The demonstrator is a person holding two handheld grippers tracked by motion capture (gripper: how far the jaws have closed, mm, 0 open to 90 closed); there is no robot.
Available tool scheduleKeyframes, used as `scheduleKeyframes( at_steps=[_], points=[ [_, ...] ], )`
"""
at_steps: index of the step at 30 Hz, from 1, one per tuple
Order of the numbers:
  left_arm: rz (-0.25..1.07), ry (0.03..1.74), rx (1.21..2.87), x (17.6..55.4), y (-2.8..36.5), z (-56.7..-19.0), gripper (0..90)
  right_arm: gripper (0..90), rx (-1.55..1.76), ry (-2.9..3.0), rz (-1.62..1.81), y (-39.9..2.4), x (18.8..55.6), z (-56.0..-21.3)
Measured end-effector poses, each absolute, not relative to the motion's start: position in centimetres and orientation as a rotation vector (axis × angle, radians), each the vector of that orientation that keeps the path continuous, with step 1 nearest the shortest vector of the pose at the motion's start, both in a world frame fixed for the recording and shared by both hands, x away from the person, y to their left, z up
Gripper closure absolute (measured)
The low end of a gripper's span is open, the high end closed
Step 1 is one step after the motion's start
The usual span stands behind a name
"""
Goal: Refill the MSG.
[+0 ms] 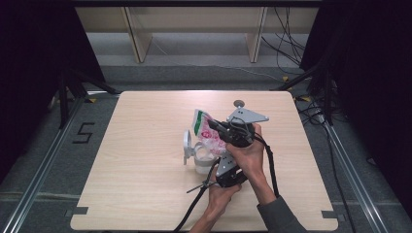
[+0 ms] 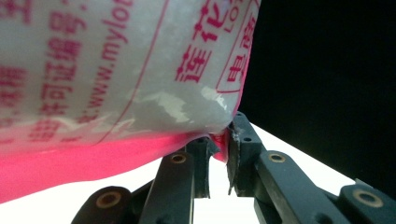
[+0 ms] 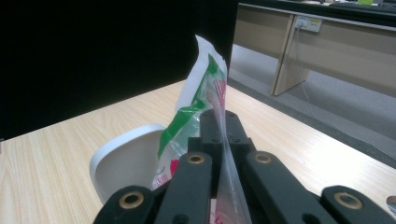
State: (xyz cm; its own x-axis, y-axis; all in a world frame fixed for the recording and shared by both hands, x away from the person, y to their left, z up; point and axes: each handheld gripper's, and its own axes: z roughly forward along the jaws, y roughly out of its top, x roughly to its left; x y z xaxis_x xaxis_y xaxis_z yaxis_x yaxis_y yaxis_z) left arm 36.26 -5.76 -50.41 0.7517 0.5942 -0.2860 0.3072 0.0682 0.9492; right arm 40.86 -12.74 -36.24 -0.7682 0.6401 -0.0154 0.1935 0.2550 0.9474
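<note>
The right gripper [image 1: 219, 130] is clamping its two black jaws flat together on the thin upper film of a plastic bag [image 1: 206, 131], as the right gripper view makes plain: the clear sheet is running up between the closed pads and the bag [image 3: 198, 107], white with a green stripe and red print, is rising above them. The left gripper [image 1: 214, 171] is sitting lower and nearer the person, its jaws standing only narrowly apart and pinching a pink bottom corner of the same bag [image 2: 116, 84]; in the left gripper view the corner is caught between the tips while the white, red-lettered body of the bag is bulging out above and to the left. In the high view the bag is hanging tilted over the middle of the wooden table [image 1: 145, 194], held off the surface between the two grippers, its green end pointing away from the person. Just beneath and beside it a white container [image 1: 203, 159] is standing on the table with its round lid [image 1: 187, 145] swung up at its left side; that white lid [image 3: 126, 165] is showing behind the bag in the right gripper view. Both hands are close together, the right hand [image 1: 248, 153] lying over the left hand [image 1: 221, 196]
</note>
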Motion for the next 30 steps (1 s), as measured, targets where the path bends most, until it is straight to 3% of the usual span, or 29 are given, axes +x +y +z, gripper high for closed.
scheduleKeyframes(
  at_steps=[30],
  points=[
    [0.256, 0.762, 1.511, 36.39, -5.58, -50.5, 79.9, 90.0, 0.745, 2.155, 1.52, -12.0, 40.87, -36.39]
  ],
)
